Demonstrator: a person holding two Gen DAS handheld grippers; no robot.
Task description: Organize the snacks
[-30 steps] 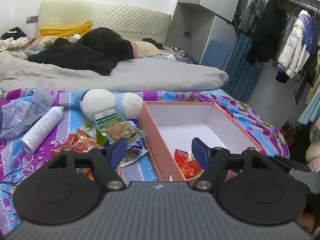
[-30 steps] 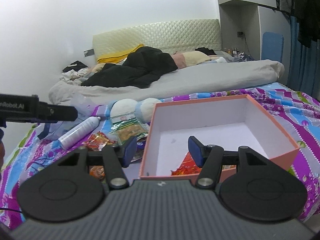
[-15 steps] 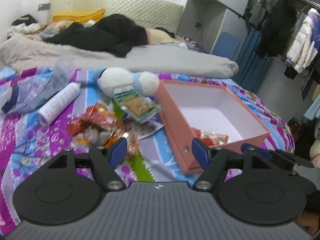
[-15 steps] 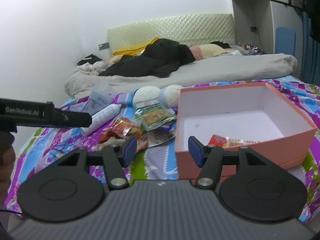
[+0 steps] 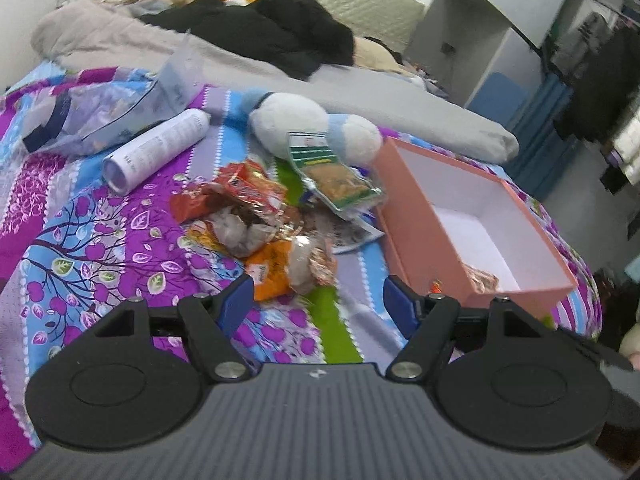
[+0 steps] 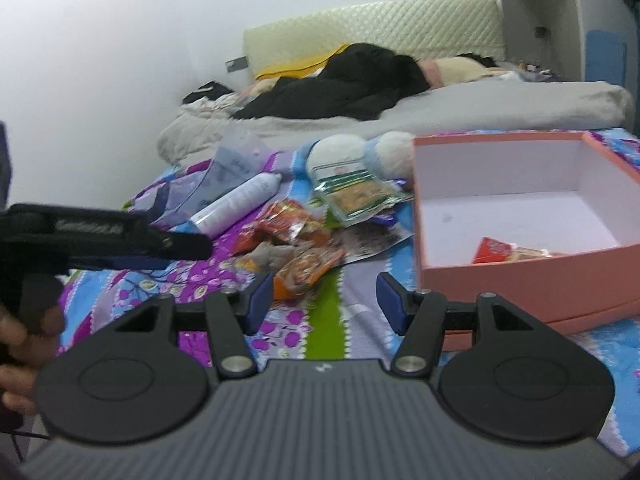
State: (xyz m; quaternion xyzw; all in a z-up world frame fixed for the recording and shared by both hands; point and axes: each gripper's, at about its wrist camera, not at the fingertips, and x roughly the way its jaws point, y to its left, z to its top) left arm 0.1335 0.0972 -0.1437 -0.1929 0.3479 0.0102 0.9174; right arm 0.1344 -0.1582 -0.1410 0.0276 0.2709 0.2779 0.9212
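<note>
green snack packet (image 5: 334, 172) lies pointing toward plush.

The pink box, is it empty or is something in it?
Not empty. The pink box has no lid, and a few snack packets lie in its near corner; the rest of its white floor is bare.

The snack packets (image 5: 256, 200) were glossy, crinkled foil and plastic. The pink box (image 5: 420, 240) looked like matt cardboard, white inside. The floral bedspread (image 5: 100, 240) was soft cloth; the white spray can (image 5: 156, 150) was smooth; the toy (image 5: 288, 120) was plush.
</note>
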